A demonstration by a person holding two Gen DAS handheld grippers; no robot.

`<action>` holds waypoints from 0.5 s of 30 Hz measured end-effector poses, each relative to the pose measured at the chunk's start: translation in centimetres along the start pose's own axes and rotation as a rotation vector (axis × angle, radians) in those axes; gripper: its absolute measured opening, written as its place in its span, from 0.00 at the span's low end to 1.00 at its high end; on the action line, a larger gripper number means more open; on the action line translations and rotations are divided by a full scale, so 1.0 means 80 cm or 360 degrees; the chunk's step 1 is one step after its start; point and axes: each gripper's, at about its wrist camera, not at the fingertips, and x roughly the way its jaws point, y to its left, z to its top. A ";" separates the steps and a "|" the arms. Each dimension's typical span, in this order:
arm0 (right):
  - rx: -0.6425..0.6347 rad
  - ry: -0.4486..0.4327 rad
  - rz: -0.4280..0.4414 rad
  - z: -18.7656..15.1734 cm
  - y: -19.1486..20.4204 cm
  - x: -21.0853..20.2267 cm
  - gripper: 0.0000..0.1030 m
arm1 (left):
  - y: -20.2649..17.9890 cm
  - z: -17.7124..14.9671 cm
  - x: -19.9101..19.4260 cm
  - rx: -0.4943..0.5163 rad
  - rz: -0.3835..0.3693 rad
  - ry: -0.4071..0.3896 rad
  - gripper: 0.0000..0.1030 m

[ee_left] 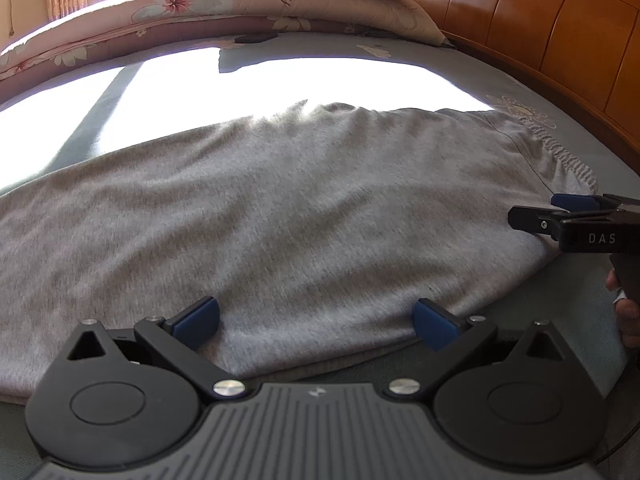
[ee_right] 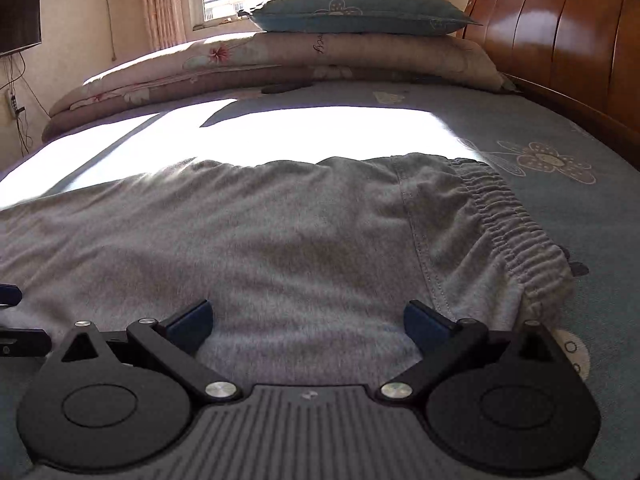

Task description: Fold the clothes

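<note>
Grey sweatpants (ee_left: 280,208) lie flat across the bed, their gathered elastic waistband (ee_right: 516,224) at the right end. My left gripper (ee_left: 316,322) is open, its blue pads (ee_left: 198,320) spread over the near edge of the cloth with nothing between them. My right gripper (ee_right: 308,322) is also open, low over the fabric just left of the waistband, touching nothing that I can make out. In the left wrist view the right gripper (ee_left: 560,216) shows from the side at the right edge, by the waistband (ee_left: 568,156), held by a hand (ee_left: 626,312).
The bed sheet (ee_right: 540,120) is blue-grey with flower prints, a bright sun patch (ee_right: 280,132) beyond the pants. Folded quilts (ee_right: 280,64) and a pillow (ee_right: 360,8) sit at the far side. A wooden headboard (ee_right: 560,40) runs along the right. A small dark object (ee_right: 286,88) lies by the quilts.
</note>
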 end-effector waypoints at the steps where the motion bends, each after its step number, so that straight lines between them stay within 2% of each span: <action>1: 0.0008 -0.0009 0.0012 0.000 -0.002 -0.006 1.00 | 0.002 0.005 -0.006 -0.0012 0.0025 -0.0006 0.99; 5: 0.0084 -0.0132 0.0044 -0.012 -0.005 -0.039 1.00 | 0.013 0.018 -0.035 -0.0004 0.0165 -0.0183 0.99; 9: 0.0073 -0.0253 0.0050 -0.018 0.005 -0.054 1.00 | 0.026 0.020 -0.013 -0.0096 0.0212 -0.0122 0.99; 12: 0.0055 -0.0299 0.0048 -0.015 0.017 -0.053 1.00 | 0.030 0.000 0.006 -0.0219 0.0242 -0.0052 0.99; 15: 0.0064 -0.0289 0.0055 -0.012 0.022 -0.046 1.00 | 0.019 -0.025 -0.006 -0.0222 0.0288 -0.0142 1.00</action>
